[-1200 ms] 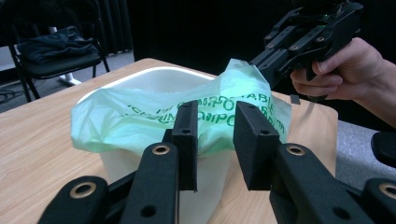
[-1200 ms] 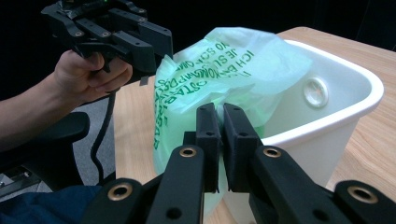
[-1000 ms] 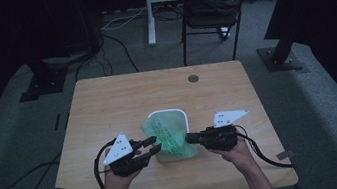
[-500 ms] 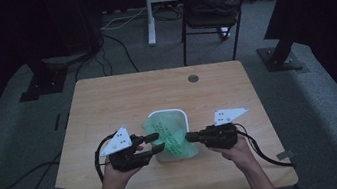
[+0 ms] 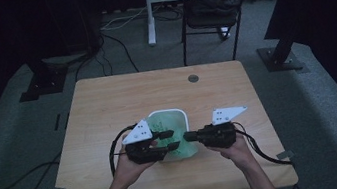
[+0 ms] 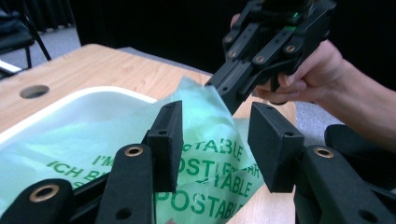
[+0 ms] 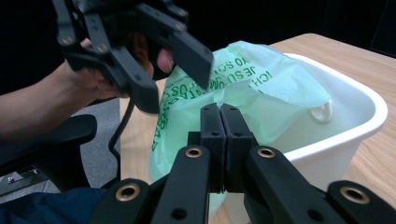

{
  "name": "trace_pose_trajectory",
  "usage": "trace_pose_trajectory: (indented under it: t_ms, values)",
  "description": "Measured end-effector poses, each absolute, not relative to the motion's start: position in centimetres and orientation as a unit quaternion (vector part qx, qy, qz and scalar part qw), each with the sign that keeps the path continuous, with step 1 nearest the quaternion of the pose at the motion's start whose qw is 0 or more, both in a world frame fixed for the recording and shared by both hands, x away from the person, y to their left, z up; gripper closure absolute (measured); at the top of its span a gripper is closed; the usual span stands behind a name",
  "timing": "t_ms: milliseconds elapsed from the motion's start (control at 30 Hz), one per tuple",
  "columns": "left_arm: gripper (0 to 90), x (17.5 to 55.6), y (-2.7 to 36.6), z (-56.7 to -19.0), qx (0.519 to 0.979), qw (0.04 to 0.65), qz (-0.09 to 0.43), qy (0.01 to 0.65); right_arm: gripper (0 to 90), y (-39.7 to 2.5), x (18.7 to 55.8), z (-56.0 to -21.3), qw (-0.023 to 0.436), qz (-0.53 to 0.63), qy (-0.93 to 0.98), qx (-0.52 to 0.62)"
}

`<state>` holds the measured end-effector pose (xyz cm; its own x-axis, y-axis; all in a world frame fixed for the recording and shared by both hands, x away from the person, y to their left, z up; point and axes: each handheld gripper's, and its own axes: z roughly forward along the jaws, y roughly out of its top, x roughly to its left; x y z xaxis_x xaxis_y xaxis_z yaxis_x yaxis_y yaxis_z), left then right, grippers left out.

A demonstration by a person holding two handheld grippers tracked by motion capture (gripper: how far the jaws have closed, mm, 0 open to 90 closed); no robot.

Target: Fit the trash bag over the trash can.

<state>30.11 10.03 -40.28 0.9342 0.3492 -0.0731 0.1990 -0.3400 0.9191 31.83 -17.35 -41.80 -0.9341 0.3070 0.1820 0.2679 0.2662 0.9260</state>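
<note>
A green compostable bag (image 5: 168, 134) sits in a white bin (image 5: 183, 120) near the middle of the wooden bench (image 5: 107, 103), slightly toward the near edge. The bag lines the bin and spills over its near rim; green printed letters run across the plastic, seen in the left gripper view (image 6: 205, 163) and, upside down, in the right gripper view (image 7: 243, 74).

The right gripper (image 5: 186, 136) comes in from the right at the bin's near side. Its 2 fingers (image 7: 212, 126) are pressed together, and a fold of the bag's edge rises right at their tips; it appears pinched between them, though the dim light makes the contact hard to confirm. In the left gripper view the same gripper (image 6: 224, 88) meets the bag's raised peak from above.

The left gripper (image 5: 171, 140) reaches in from the left, its fingers (image 6: 166, 140) spread wide with the bag's film lying beyond the gap and nothing clamped. The 2 grippers face each other across the bin's near left part, tips near but apart.

A hand (image 5: 134, 164) holds the left gripper and another hand (image 5: 232, 148) holds the right; forearms enter from the near edge. Each gripper carries a grey 3-cornered plate and trails a black cable.

Farther off, a round hole (image 5: 193, 78) sits in the bench near its far edge. Beyond the bench, on the grey floor, stands a dark chair (image 5: 209, 7).
</note>
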Motion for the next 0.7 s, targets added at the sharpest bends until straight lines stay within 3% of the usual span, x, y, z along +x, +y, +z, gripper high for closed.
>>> trace_pose_trajectory:
  t_ms: [67,100,200,333,700]
  values:
    - [59.5,30.2,9.9,-40.4,0.816,0.548,0.068,0.169,89.3,-17.3,31.8,-41.7,0.016,0.579,0.795,0.18]
    - [68.9,30.1,9.6,-40.5,0.821,0.538,0.083,0.171,89.3,-17.3,31.8,-41.7,0.017,0.579,0.795,0.179]
    - [83.4,30.1,9.7,-40.6,0.822,0.536,0.093,0.172,89.5,-17.3,31.8,-41.6,0.019,0.579,0.795,0.179]
    - [90.0,29.7,10.8,-40.6,0.811,0.548,0.105,0.175,89.6,-17.7,31.9,-41.8,0.02,0.579,0.794,0.186]
    - [90.0,27.7,15.5,-41.7,0.776,0.582,0.119,0.213,89.6,-18.9,31.7,-42.0,0.023,0.582,0.788,0.2]
